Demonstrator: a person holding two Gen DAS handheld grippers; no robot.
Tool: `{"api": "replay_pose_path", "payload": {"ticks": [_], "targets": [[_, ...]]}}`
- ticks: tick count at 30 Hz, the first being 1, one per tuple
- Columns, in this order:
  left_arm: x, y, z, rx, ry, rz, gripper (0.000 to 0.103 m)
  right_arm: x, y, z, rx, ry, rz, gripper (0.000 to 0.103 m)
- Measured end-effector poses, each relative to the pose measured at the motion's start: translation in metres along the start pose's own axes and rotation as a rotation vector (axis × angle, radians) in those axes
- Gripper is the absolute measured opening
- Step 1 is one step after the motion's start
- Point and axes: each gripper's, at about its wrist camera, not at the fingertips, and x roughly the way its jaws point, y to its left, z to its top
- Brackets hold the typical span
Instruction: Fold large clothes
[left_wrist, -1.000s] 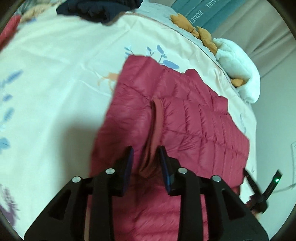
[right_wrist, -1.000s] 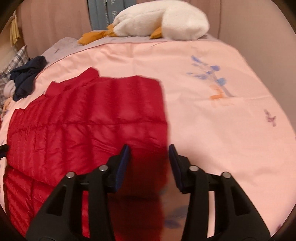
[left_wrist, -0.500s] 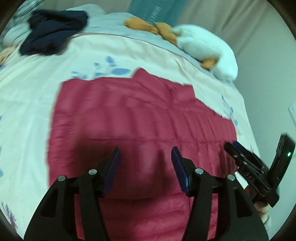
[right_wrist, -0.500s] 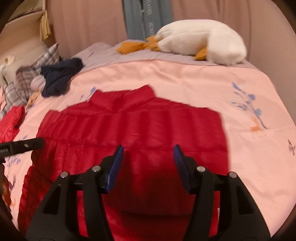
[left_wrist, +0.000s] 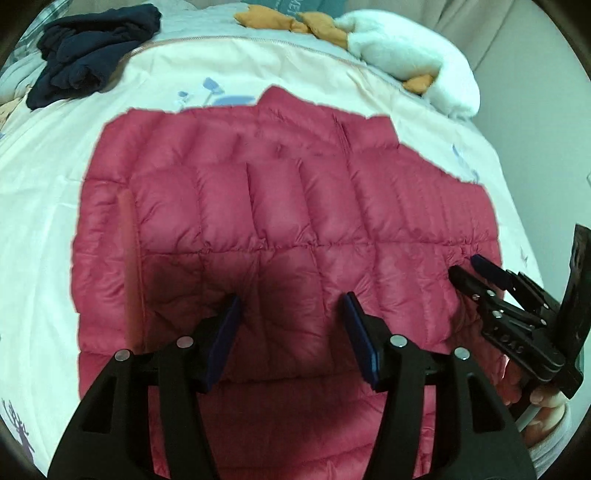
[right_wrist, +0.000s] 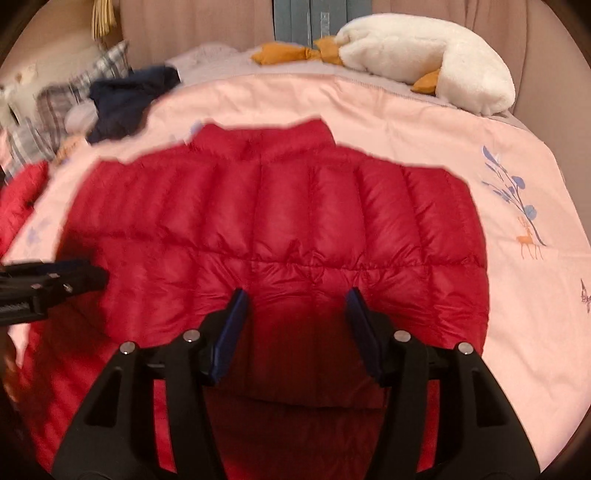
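Since the puffy red jacket (left_wrist: 280, 229) looks light, soft and slippery, I'd pinch its hem corners; left tongs (left_wrist: 291, 334) and right tongs (right_wrist: 295, 328) have just been opening and hang released, empty.

I'm seeing soft, dim indoor light; shadows are pooling on the red jacket (left_wrist: 280, 206) beneath the fingers, and fisheye bending and blur are growing beyond its edges.

Bed (right_wrist: 424, 122) w/ pale pink duvet, blue sprig + deer print, is carrying everything. Red quilted down jacket (right_wrist: 280, 229) is lying flat mid-bed, collar twd the far end. Navy garment (left_wrist: 88, 48) is sitting crumpled at far left, white plush goose (right_wrist: 424, 55) is lying along the far edge, plaid pillows (right_wrist: 66, 107) just beyond the navy pile.
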Motion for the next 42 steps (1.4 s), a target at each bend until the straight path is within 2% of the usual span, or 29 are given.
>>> {"api": "replay_pose_path", "payload": {"ticks": [2, 3, 7, 13, 16, 21, 26, 28, 30, 35, 38, 39, 42], "targets": [[-0.008, 0.002, 0.002, 0.003, -0.034, 0.019, 0.06, -0.01, -0.004, 0.004, 0.014, -0.046, -0.002, 0.065], [-0.008, 0.005, 0.003, -0.002, -0.035, 0.035, 0.061, -0.011, -0.008, 0.005, 0.019, -0.055, -0.029, 0.066], [-0.001, 0.03, -0.004, -0.06, -0.001, 0.026, 0.061, 0.003, -0.031, -0.004, 0.05, -0.01, -0.099, 0.065], [-0.009, 0.04, -0.011, -0.073, -0.012, 0.022, 0.061, -0.005, -0.061, -0.015, 0.126, -0.004, -0.091, 0.065], [-0.011, 0.04, -0.012, -0.07, -0.017, 0.035, 0.061, -0.016, -0.061, -0.016, 0.132, -0.032, -0.076, 0.068], [-0.006, 0.036, -0.016, -0.048, -0.024, 0.066, 0.061, -0.001, -0.054, -0.027, 0.07, 0.033, -0.126, 0.07], [-0.018, 0.035, -0.023, -0.05, -0.037, 0.09, 0.061, -0.023, -0.064, -0.028, 0.152, 0.004, -0.09, 0.071], [-0.03, 0.032, -0.028, -0.034, -0.057, 0.113, 0.065, -0.038, -0.066, -0.032, 0.16, -0.016, -0.083, 0.073], [-0.042, 0.029, -0.034, -0.026, -0.082, 0.146, 0.084, -0.055, -0.068, -0.039, 0.171, -0.031, -0.065, 0.075], [-0.076, 0.029, -0.051, -0.031, -0.135, 0.14, 0.086, -0.091, -0.075, -0.056, 0.211, -0.054, -0.011, 0.084], [-0.093, 0.028, -0.063, -0.023, -0.152, 0.142, 0.091, -0.111, -0.074, -0.069, 0.22, -0.055, 0.023, 0.092], [-0.098, 0.027, -0.067, -0.017, -0.157, 0.145, 0.097, -0.117, -0.073, -0.075, 0.227, -0.05, 0.043, 0.095], [-0.11, 0.026, -0.083, 0.0, -0.148, 0.131, 0.1, -0.128, -0.073, -0.092, 0.261, -0.021, 0.106, 0.098]]}}
